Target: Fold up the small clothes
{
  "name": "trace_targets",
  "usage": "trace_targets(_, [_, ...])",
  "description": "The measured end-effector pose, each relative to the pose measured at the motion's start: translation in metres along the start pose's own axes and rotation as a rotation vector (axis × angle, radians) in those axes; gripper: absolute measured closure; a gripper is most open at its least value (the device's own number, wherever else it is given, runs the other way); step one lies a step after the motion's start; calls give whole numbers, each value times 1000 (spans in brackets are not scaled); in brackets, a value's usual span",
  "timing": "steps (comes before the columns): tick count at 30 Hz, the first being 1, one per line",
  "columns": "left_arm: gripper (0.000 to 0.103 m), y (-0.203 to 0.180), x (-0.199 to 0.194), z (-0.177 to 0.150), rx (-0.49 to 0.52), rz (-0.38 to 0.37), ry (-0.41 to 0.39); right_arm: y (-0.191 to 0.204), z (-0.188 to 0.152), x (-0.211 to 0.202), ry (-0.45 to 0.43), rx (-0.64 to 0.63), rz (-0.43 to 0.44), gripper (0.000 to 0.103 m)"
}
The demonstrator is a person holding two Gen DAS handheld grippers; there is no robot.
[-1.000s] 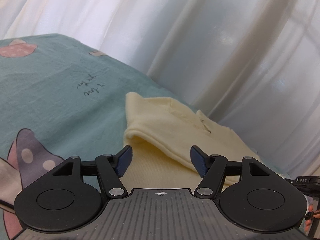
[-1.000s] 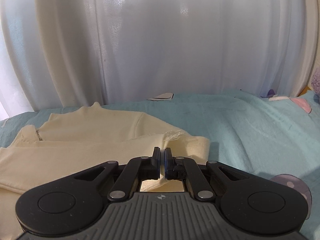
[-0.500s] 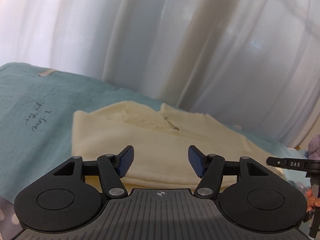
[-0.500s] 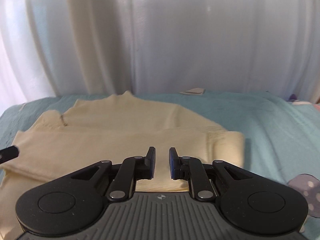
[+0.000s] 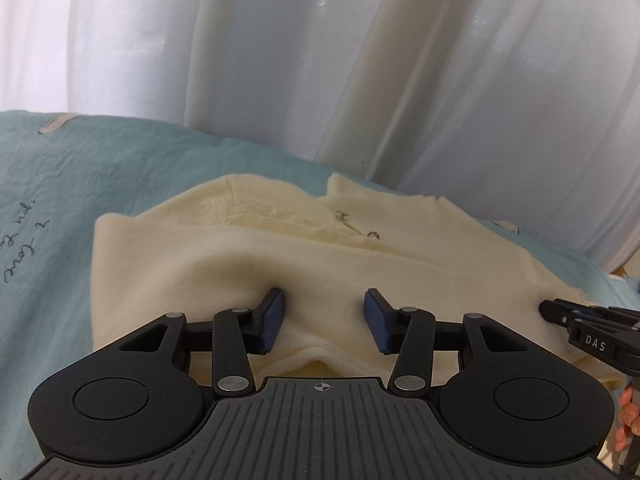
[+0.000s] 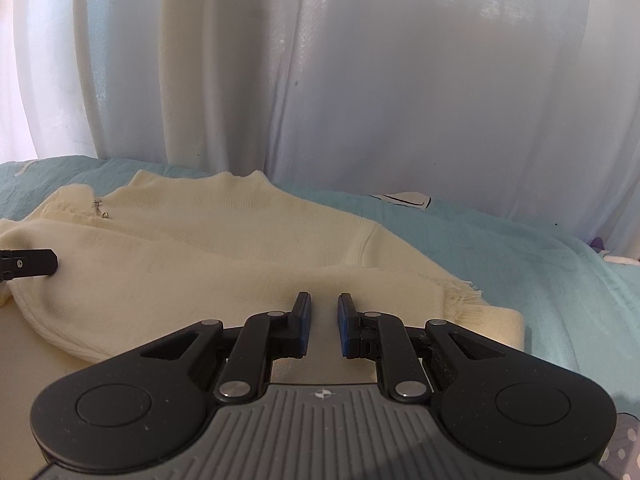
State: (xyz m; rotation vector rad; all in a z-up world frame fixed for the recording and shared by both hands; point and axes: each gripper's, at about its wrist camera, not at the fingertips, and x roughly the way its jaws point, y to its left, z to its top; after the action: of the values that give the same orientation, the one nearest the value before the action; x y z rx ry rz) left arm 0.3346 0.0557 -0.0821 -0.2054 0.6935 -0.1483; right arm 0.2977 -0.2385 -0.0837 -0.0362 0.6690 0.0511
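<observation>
Left wrist view shows the left gripper (image 5: 324,320) low over the near folded edge of the cream sweater (image 5: 280,256); its jaws have just been closing and straddle a raised hump of knit, yet the blue pads (image 5: 274,320) stand apart with no clear pinch, so it reads as released and, I judge, lining up to take the edge. In the right wrist view the right gripper (image 6: 323,326) has just parted its jaws a little and holds nothing, the pads narrowly apart above the folded sleeve, probably let go so that layer can settle. The sweater lies on the teal bedsheet (image 6: 520,264), sleeves folded across the body, collar toward the white curtain (image 6: 360,80).
</observation>
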Motion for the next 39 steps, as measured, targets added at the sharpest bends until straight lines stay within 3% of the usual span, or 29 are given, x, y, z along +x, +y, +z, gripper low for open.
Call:
trace_targets(2, [50, 0, -7, 0, 5, -4, 11, -8, -3, -16, 22, 68, 46, 84])
trace_targets(6, [46, 10, -30, -10, 20, -13, 12, -21, -26, -50, 16, 148, 78, 63])
trace_targets(9, [45, 16, -36, -17, 46, 7, 23, -22, -42, -50, 67, 94, 21, 66])
trace_targets(11, [44, 14, -34, -18, 69, 16, 21, -21, -42, -49, 49, 70, 16, 68])
trace_targets(12, [44, 12, -31, -17, 75, 22, 25, -21, -39, -46, 52, 69, -10, 80])
trace_targets(14, [41, 9, -27, -15, 78, 19, 29, -23, -35, -36, 36, 57, -58, 91])
trace_targets(18, [41, 5, -24, -16, 114, 47, 23, -35, -32, -33, 40, 90, -38, 90])
trace_targets(24, [41, 16, -50, -27, 100, 62, 17, -36, -55, -72, 37, 87, -6, 85])
trace_targets(28, [40, 36, -84, -38, 7, 110, 12, -33, -82, -111, 121, 117, 87, 81])
trace_targets(31, [33, 50, -130, -47, -30, 158, -53, -29, -112, -147, 195, 101, 197, 72])
trace_targets(34, [30, 63, -179, -48, -40, 236, -96, -31, -136, -184, 254, 77, 237, 64])
trace_targets(35, [28, 67, -193, -47, -42, 268, -108, -33, -142, -194, 283, 76, 248, 54])
trace_targets(37, [20, 73, -225, -44, -33, 342, -129, -38, -152, -212, 310, 86, 261, 49])
trace_targets(39, [15, 76, -244, -42, -13, 380, -93, -42, -160, -225, 344, 108, 252, 41])
